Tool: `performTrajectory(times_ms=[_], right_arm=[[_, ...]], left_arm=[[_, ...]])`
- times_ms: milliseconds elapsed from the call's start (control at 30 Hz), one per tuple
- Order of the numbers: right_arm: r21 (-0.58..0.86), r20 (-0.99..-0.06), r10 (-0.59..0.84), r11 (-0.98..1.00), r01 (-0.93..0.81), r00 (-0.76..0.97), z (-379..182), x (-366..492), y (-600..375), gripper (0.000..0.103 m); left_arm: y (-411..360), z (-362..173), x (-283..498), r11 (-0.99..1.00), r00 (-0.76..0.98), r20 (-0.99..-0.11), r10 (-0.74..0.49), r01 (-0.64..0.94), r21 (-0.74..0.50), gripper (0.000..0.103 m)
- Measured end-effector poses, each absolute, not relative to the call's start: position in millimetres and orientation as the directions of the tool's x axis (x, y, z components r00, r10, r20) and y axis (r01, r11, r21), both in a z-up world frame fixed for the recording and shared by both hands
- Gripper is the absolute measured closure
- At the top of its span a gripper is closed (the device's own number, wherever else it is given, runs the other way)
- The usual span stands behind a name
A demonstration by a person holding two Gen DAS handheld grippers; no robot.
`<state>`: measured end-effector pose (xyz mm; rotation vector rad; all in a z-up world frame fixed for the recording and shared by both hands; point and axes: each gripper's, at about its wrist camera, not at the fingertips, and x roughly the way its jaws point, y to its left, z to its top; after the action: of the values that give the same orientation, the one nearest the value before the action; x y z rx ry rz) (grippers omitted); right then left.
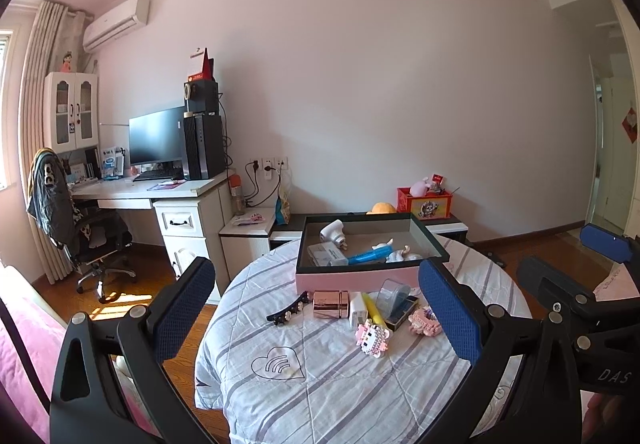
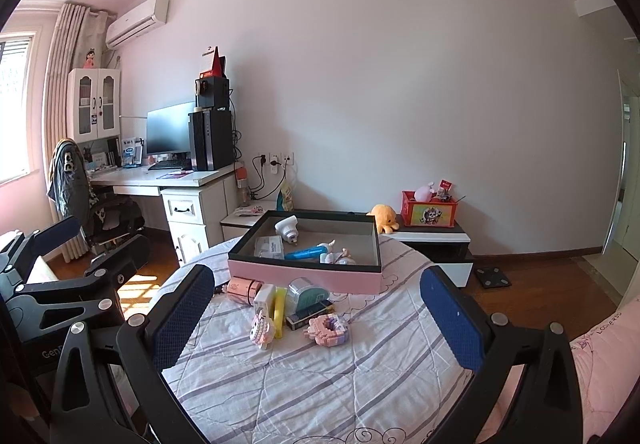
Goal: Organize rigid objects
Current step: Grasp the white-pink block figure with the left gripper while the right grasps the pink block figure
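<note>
- Black monitor (image 2: 170, 132) and computer tower (image 2: 211, 140) on white desk (image 2: 168, 178)
- Air conditioner (image 2: 138, 22) mounted high beside curtain (image 2: 66, 56)
- Orange plush octopus (image 2: 383, 217) near red toy box (image 2: 429, 211)

Left gripper (image 1: 316, 308) jaws wide apart, empty, hovering over striped quilt (image 1: 320, 372). Between the fingers ahead: black hair clip (image 1: 289, 309), rose-gold case (image 1: 331, 304), pink block toy (image 1: 373, 337). Beyond them, pink tray (image 1: 356, 280) holding blue tube (image 1: 370, 255). Right gripper (image 1: 568, 276) off to the right side, also spread.
</note>
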<state>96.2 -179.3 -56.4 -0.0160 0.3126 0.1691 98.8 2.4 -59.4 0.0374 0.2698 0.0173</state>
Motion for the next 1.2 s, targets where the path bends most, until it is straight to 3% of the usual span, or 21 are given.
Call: performTrajectory(times_ms=[433,900,1200], right_arm=[[0.040,-0.515,0.183,0.981,-0.189,0.837,-136,164,-175,0.000],[0.077,-0.652,0.128,0.992,-0.102,0.748,-201,226,-218,0.000],[0.094,-0.692,0.143,0.990,-0.108,0.708,-221,251,-217,0.000]], left_arm=[[12,-144,169,0.999,0.842,-0.537,-0.044,0.037,-0.024,0.000],[-35,-210,251,0.996,0.721,-0.687,-0.091,0.084,-0.044,0.000],[-15,-232,276,0.997,0.650,-0.755,-0.081,0.040,-0.072,0.000]])
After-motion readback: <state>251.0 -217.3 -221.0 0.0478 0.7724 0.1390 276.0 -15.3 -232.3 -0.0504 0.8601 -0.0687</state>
